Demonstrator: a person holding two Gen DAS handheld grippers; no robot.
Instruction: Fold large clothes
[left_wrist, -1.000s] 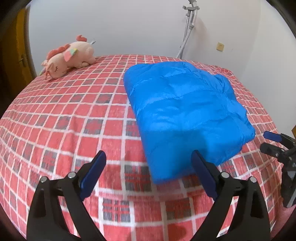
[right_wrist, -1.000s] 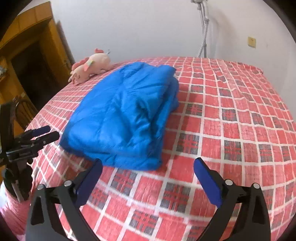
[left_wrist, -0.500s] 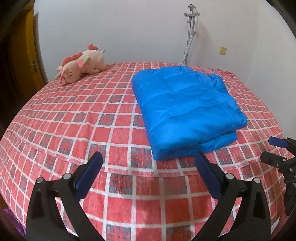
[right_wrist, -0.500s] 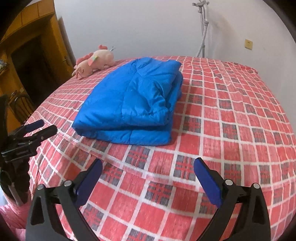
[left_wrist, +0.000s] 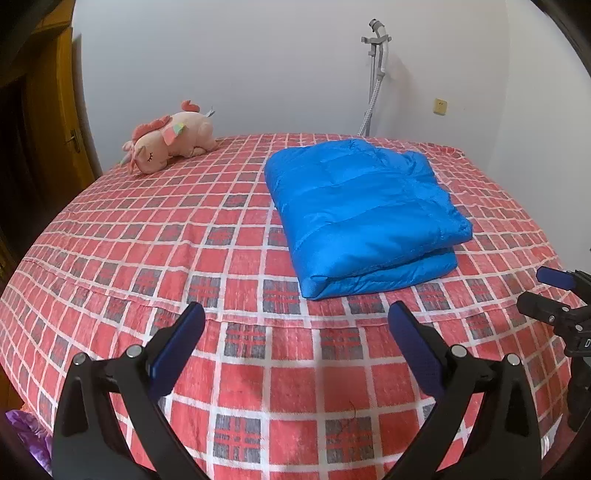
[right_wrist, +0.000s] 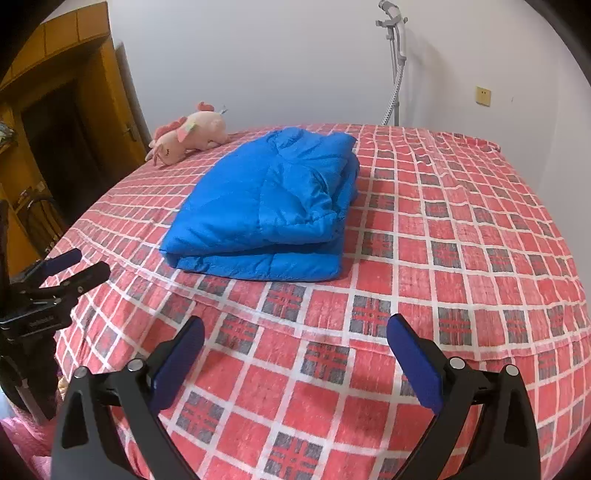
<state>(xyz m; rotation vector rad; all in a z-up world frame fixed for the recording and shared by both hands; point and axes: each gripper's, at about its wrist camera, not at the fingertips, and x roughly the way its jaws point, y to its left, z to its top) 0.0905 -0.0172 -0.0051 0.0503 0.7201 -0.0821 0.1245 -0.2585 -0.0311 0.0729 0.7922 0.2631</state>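
A bright blue padded jacket (left_wrist: 362, 218) lies folded into a thick rectangle on the red checked bed (left_wrist: 155, 236); the right wrist view shows the jacket (right_wrist: 269, 206) left of centre, on the bed cover (right_wrist: 461, 229). My left gripper (left_wrist: 295, 323) hovers open over the bed's near edge, short of the jacket, with nothing between its fingers. Likewise my right gripper (right_wrist: 295, 334) is open and holds nothing, back from the jacket's near edge. Each gripper shows in the other's view: the right gripper (left_wrist: 543, 291) at the right edge, the left gripper (right_wrist: 79, 266) at the left edge.
A pink plush unicorn (left_wrist: 171, 142) lies at the bed's far left corner. A grey hose and bracket (left_wrist: 375, 74) stand against the white wall behind the bed. A wooden door (right_wrist: 85, 122) is to the left.
Both grippers have pulled back and away from the folded jacket, which now lies further off and lower in both views. The jacket itself has stayed put.
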